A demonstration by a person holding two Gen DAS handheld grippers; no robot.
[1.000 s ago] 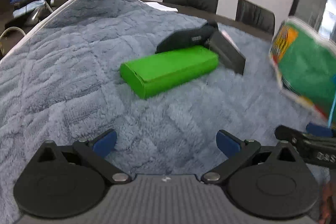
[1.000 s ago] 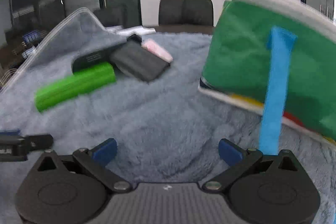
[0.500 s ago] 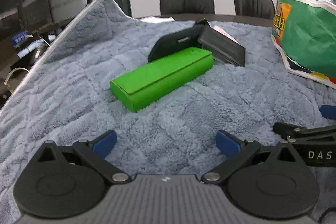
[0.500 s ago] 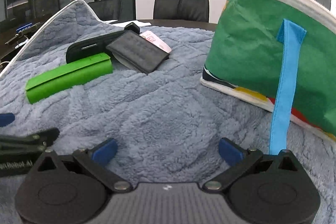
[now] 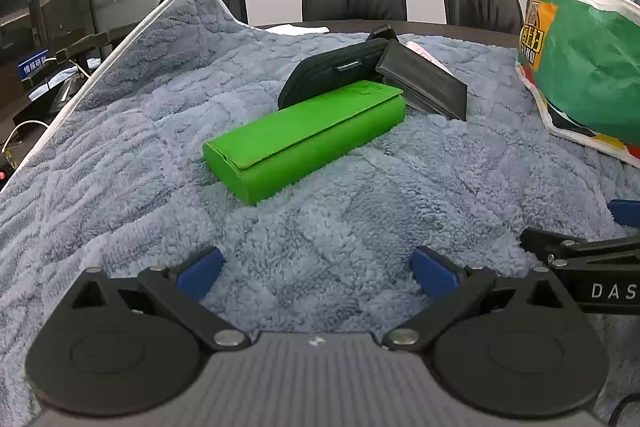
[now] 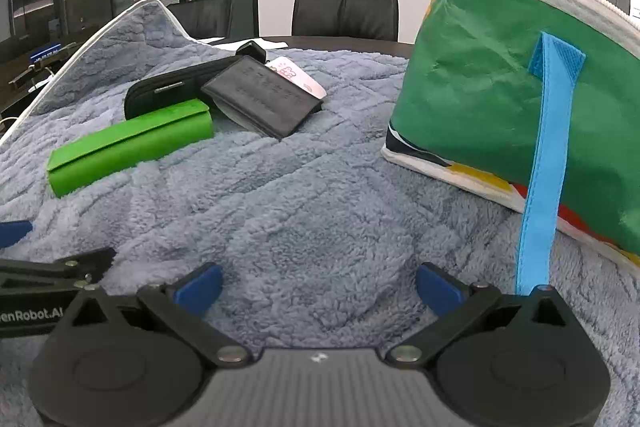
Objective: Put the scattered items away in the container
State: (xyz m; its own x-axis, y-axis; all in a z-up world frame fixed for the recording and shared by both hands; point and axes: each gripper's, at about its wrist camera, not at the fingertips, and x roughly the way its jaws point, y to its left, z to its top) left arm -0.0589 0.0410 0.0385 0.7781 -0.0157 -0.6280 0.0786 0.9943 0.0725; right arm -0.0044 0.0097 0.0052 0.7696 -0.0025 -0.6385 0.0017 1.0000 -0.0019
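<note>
While both jaws gape empty, a smooth boxy green case (image 5: 304, 137) rests on plush blanket (image 5: 340, 227).

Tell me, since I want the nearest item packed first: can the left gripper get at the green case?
Probably yes. The left gripper is open, and only bare blue blanket lies between it and the green case, whose near end sits clear of the other items.

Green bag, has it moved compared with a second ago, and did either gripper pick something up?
The green bag was blurred and tilted a second ago; now it sits still on the blanket. Both views have steadied. The left gripper and right gripper stay open and empty. The green case and the black cases lie as before.
</note>
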